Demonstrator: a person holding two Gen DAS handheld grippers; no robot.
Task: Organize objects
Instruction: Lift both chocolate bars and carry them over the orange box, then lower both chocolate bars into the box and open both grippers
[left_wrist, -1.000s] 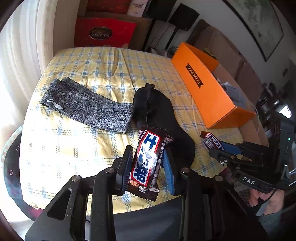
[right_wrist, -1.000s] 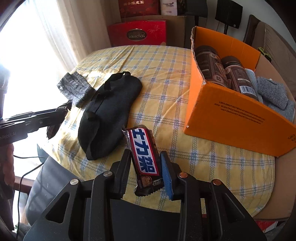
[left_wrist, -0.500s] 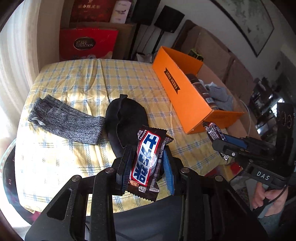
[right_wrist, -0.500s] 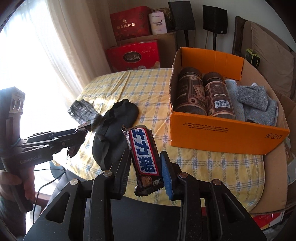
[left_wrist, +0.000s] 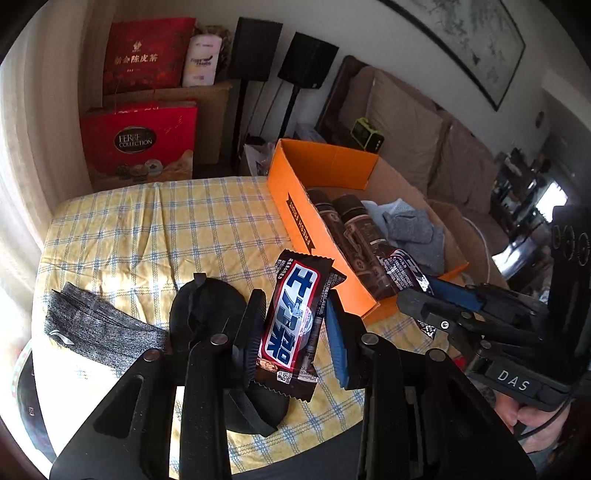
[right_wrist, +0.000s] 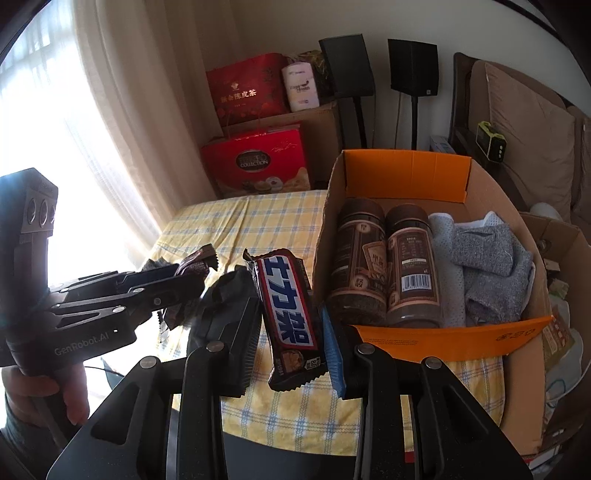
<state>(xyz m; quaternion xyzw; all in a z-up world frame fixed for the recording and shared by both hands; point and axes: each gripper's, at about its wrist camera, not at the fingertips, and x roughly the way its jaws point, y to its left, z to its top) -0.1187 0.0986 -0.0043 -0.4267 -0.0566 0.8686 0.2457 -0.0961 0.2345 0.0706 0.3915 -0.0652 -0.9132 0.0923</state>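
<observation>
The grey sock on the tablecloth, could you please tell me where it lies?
In the left wrist view, the grey sock lies flat at the table's left edge, just left of the black sock.

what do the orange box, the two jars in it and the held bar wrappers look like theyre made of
Orange box: cardboard, going by the raw brown inner walls and matte printed outside.
Jars: probably clear plastic or glass with printed labels; a faint sheen, hard to tell which.
Bar wrappers: glossy plastic film, with crimped zigzag ends and highlights, each pinched in a gripper, left and right.
</observation>
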